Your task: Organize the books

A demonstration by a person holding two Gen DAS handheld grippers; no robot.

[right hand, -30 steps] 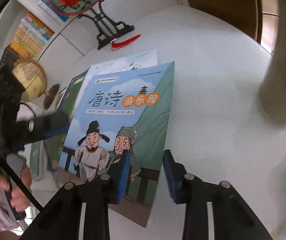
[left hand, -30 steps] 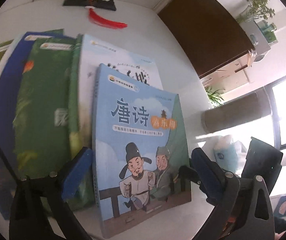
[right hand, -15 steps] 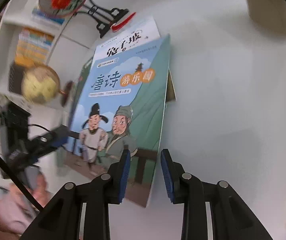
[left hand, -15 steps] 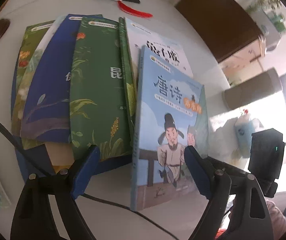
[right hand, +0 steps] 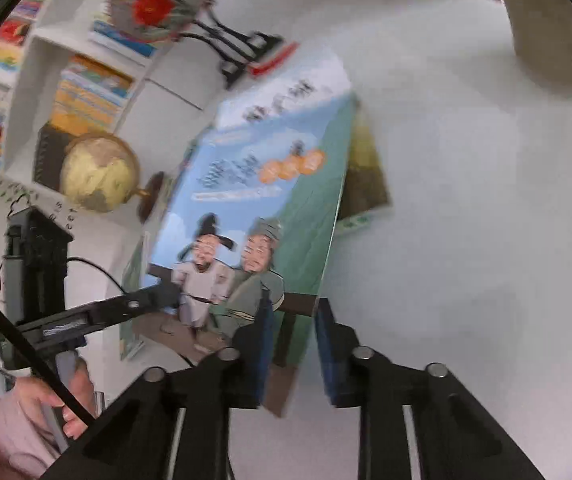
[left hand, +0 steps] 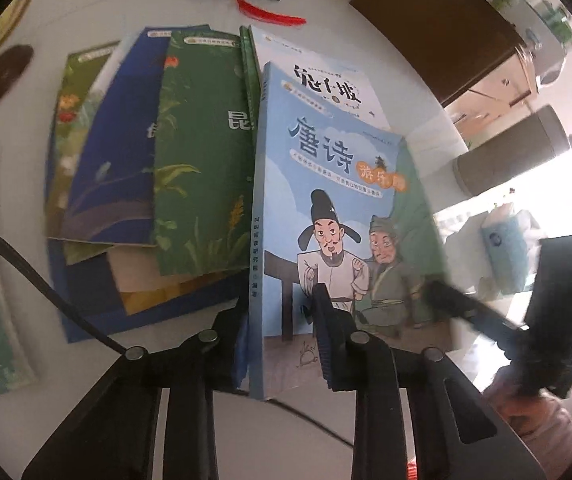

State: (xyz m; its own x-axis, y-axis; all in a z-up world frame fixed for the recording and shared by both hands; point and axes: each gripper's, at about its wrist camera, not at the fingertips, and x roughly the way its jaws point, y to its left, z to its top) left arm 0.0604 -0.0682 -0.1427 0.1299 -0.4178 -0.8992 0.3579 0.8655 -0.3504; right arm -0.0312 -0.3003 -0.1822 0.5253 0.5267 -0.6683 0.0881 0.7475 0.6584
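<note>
Grip check: my left gripper (left hand: 282, 336) has just closed on the spine edge of the light-blue cartoon-cover paperback (left hand: 337, 216). Right gripper (right hand: 291, 344), jaws narrowing, straddles its open edge; contact unclear. Book's tilted up off the fanned green and blue paperbacks (left hand: 190, 152) mid white table (right hand: 465, 200), presumably to square it.

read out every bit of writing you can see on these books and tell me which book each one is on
"唐诗" in big blue letters, then "游乐" on orange discs with the last disc blurred: light blue book.
A large brush-style black title I cannot read with confidence: white book.
"昆", cut off at the cover's edge: green book.
Small print on the light blue book's spine and under its title: too small to read.
Dark blue book: title hidden.
</note>
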